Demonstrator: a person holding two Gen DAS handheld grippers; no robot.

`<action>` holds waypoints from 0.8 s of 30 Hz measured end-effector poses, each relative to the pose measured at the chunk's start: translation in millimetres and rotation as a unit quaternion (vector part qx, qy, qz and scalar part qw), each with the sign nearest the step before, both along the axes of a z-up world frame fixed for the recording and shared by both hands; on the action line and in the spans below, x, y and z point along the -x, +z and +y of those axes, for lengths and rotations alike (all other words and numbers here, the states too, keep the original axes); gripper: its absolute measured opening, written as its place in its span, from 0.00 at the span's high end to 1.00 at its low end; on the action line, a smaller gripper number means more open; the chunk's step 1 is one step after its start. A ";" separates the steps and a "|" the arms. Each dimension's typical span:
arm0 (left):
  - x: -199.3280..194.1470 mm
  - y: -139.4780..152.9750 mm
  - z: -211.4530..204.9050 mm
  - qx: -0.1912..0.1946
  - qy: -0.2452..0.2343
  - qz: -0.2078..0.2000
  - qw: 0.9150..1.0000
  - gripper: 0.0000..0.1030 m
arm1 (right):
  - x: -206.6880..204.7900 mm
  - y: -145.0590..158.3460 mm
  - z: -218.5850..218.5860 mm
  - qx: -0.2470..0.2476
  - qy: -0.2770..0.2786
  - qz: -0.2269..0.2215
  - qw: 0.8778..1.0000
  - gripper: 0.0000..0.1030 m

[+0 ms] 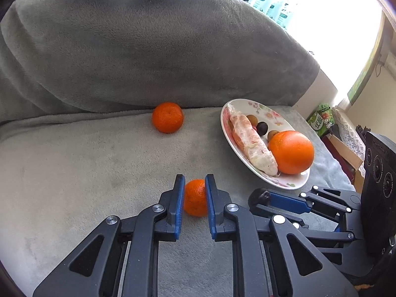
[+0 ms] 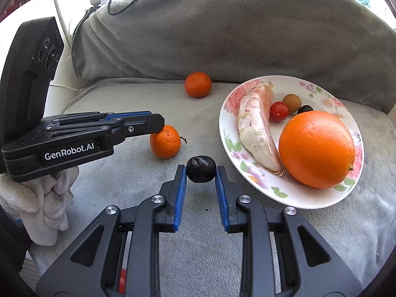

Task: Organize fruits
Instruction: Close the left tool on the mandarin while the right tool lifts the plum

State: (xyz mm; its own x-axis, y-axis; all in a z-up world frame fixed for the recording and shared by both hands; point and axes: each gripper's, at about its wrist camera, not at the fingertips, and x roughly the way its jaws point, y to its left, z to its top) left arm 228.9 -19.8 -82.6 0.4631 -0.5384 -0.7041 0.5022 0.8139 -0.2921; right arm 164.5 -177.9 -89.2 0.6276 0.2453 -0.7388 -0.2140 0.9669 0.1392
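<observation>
**A:** Grey fleece everywhere – the blanket (image 2: 138, 104) covers the seat and the big cushion (image 1: 138, 49) across the top of both views. What have the tongs got?

**B:** In the left wrist view, bottom centre, the left gripper (image 1: 194, 195) is closed narrow on a small mandarin (image 1: 195, 198), blue pads pressed to both its sides. The right wrist view shows the same fruit (image 2: 165, 141) at mid-left, resting on the blanket with its stem pointing right.

**A:** And the other hand?

**B:** The right gripper (image 2: 201, 170) pinches a small dark round fruit (image 2: 201, 169) between its fingertips, centre of its own frame. From the left wrist view that fruit (image 1: 259, 195) sits lower right, just below the plate's near rim.

**A:** The plate itself?

**B:** White with pink flowers (image 2: 232, 99), right of frame. On it lie a big orange (image 2: 316, 148), a peeled pomelo wedge (image 2: 257, 128) just left of it, and behind them a cherry tomato (image 2: 279, 111), a tan longan-like fruit (image 2: 292, 102) and another dark fruit (image 2: 305, 109), half hidden by the orange.

**A:** Anything loose?

**B:** A second mandarin (image 2: 198, 84) at upper centre, right against the foot of the cushion – well apart from both grippers. A white-gloved hand (image 2: 44, 198) shows at lower left, beneath the left gripper's body.
</observation>
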 end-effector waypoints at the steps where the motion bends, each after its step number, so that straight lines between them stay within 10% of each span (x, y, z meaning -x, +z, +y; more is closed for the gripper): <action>1: 1.2 0.0 -0.3 0.001 -0.001 0.000 1.000 0.86 | 1.3 0.2 -0.9 -0.001 0.000 0.000 1.000 0.76; 11: 8.6 -6.3 -6.1 -0.015 -0.003 0.003 1.000 0.53 | 9.3 2.9 -5.1 -0.004 0.001 -0.001 1.000 0.76; 24: 7.6 -15.5 -17.7 -0.025 -0.008 0.014 1.000 0.56 | 13.6 4.1 -11.6 -0.011 -0.002 0.000 1.000 0.76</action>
